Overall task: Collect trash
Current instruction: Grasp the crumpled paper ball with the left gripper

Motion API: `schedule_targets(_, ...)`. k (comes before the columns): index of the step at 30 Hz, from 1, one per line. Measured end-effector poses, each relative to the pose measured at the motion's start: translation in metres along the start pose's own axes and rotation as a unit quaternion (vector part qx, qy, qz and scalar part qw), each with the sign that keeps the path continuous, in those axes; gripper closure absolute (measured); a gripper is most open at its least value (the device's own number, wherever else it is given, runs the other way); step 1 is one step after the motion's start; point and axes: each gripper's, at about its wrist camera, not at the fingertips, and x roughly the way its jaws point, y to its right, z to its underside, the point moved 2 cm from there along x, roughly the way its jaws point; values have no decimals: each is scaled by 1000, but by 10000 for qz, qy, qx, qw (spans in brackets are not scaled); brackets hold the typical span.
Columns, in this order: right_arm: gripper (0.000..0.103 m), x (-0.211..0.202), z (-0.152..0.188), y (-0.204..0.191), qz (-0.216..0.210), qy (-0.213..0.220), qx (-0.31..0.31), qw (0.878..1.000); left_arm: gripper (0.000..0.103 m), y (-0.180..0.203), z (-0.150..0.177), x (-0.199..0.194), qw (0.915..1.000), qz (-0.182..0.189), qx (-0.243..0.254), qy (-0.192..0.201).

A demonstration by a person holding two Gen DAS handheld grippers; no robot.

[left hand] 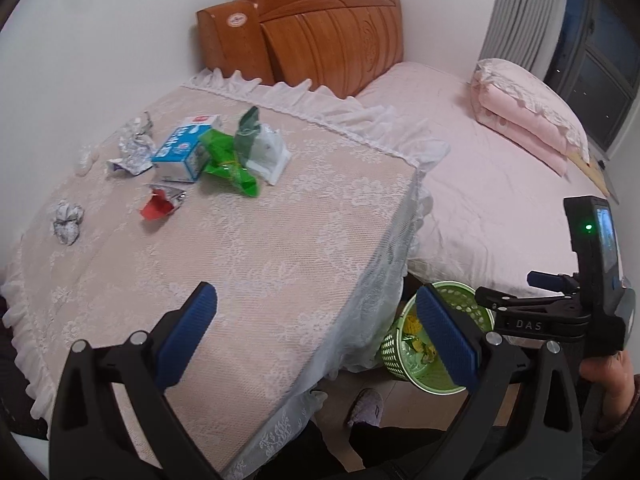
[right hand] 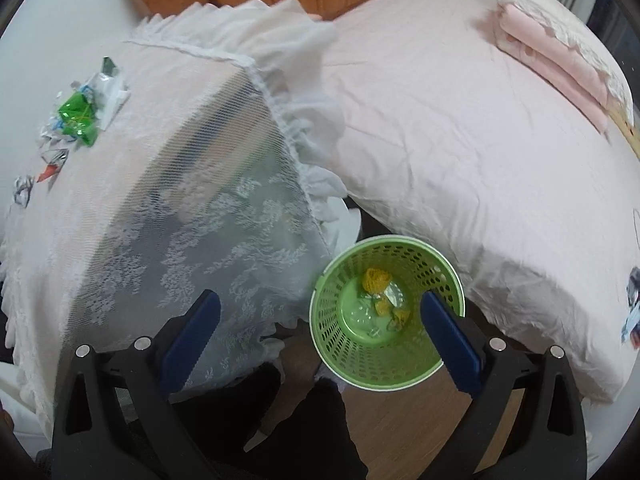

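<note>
Trash [left hand: 192, 152] sits bunched at the far left of the lace-covered bench [left hand: 280, 240]: crumpled foil [left hand: 134, 146], a blue and white carton [left hand: 185, 151], a shiny green wrapper [left hand: 228, 164], a white packet [left hand: 269, 151], a red scrap [left hand: 160, 205] and a small foil ball [left hand: 68, 220] off by itself nearer the edge. Down on the floor, between the bench's hanging lace and the bed [right hand: 460, 120], stands a green basket [right hand: 340, 344] with yellow scraps [right hand: 376, 280] and clear bits in its bottom. The right tool [right hand: 320, 320] hangs above that basket, jaws spread wide and nothing between them. The left tool [left hand: 316, 320] hovers over the bench's near corner, likewise released and empty. Folded pink bedding [left hand: 524, 120] lies on the bed.
</note>
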Motion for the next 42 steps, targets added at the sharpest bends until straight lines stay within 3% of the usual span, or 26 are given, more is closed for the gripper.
schedule_targets(8, 2, -25, -35, -73, -425, 435, -936, 9937, 8, -65, 14, -13, 9946, -646, -816, 57)
schedule_targets(16, 2, -32, -45, -126, -802, 408, -1204, 9886, 8, -122, 21, -9, 9824, -1160, -1465, -13)
schedule_targets(21, 2, -31, -50, -162, -1027, 330, -1414, 9841, 8, -176, 13, 11, 9733, -1761, -1472, -65)
schedule_targets(28, 2, -23, -65, -227, -1089, 348, -1857, 9759, 8, -272, -26, 60, 9599, -2428, -1401, -58)
schedule_targets(33, 2, -12, -78, -275, -1087, 348, -2231, 9681, 8, -321, -48, 103, 9577, -2517, -1385, -140)
schedule_targets(39, 2, 11, -93, -319, -1042, 282, -2507, 9620, 8, -340, -56, 141, 9649, -2294, -1255, -246)
schedule_targets(42, 2, 22, -99, -335, -1005, 246, -2596, 9601, 21, -342, -53, 150, 9680, -2153, -1253, -310)
